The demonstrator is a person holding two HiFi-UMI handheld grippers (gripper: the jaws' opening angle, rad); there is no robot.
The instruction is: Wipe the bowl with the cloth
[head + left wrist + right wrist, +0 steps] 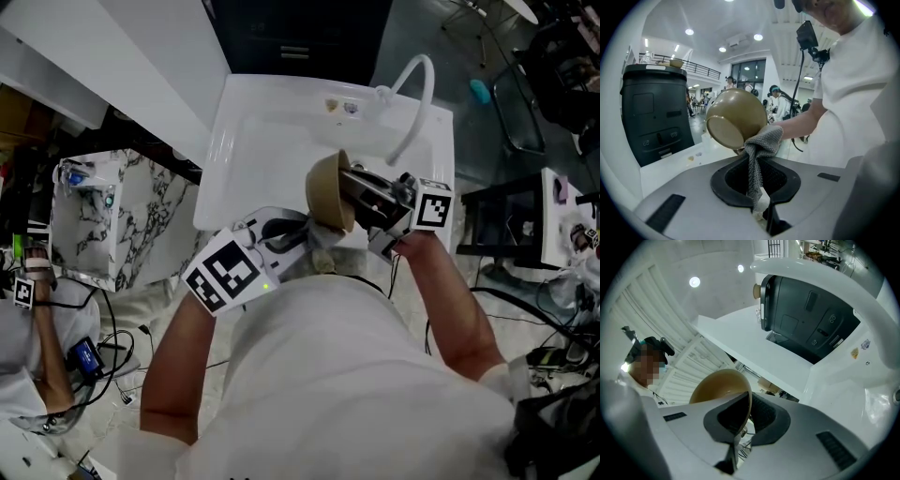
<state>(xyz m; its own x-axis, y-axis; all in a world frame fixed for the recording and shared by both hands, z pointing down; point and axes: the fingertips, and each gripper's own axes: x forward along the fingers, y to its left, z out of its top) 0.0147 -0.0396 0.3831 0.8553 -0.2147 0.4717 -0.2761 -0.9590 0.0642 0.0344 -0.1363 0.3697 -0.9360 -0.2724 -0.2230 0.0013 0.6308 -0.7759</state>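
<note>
The right gripper [349, 187] holds the tan bowl [328, 192] on its side in the air above the white sink [248, 131], in front of the curved faucet [419, 98]. In the right gripper view its fingers [764, 416] are nearly together, clamped on the bowl's thin rim, one inside the wall and one outside. The left gripper [302, 232] comes in from below with its fingers [783, 180] pinched narrow on a grey knitted cloth [761, 150]. The cloth's bunched upper end presses against the outer wall of the bowl, beside its flat base, which faces the left gripper.
</note>
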